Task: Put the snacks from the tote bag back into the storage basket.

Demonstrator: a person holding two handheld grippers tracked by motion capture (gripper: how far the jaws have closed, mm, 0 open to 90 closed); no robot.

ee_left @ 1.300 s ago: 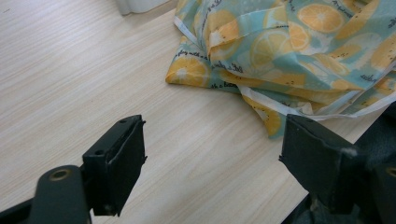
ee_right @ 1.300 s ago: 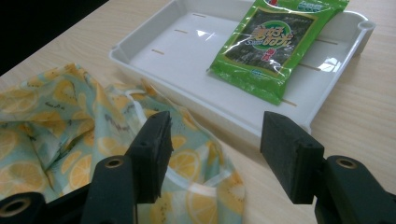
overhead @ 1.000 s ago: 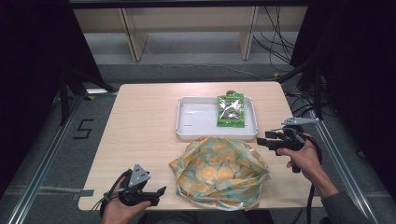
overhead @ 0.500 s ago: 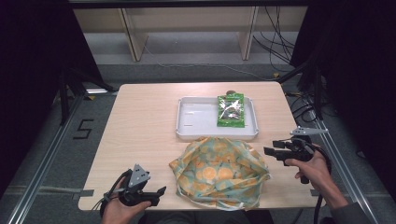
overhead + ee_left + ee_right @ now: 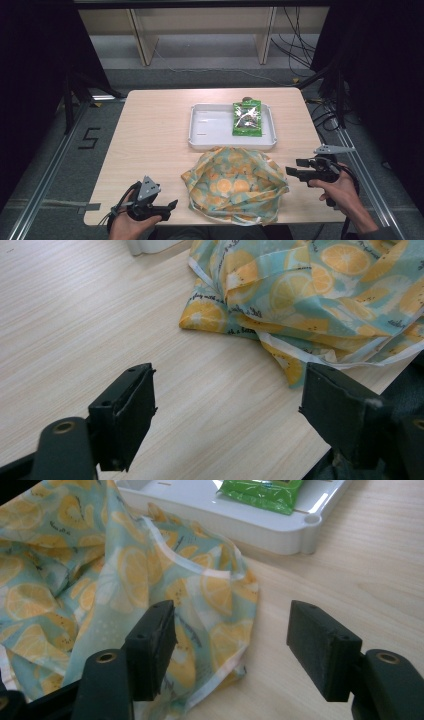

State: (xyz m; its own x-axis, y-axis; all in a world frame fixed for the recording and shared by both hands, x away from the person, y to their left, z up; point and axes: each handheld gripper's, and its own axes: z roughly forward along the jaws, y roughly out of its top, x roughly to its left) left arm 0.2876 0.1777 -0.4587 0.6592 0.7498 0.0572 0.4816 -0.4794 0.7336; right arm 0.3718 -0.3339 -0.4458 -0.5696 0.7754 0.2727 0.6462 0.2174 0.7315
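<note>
A crumpled cloth bag (image 5: 235, 182) printed with orange and lemon slices lies on the near half of the wooden table (image 5: 150, 130). Behind it stands a white tray (image 5: 210, 127) holding a green snack packet (image 5: 247, 118) at its right end. My right gripper (image 5: 291, 172) hovers open just off the bag's right edge, its jaws straddling the bag's hem (image 5: 220, 630) with nothing clamped. My left gripper (image 5: 170, 207) sits open at the table's front edge, left of the bag (image 5: 310, 295), with bare wood between its jaws.
The tray's near right corner (image 5: 305, 530) lies just beyond the bag in the right gripper view. Bare tabletop stretches left of the tray and bag. Metal frame rails (image 5: 55, 165) flank the table, and cables (image 5: 295, 30) trail on the floor behind.
My right gripper has dropped back toward the front of the table and lower, from level with the bag's far edge to beside its right side. The left gripper has stayed put.
</note>
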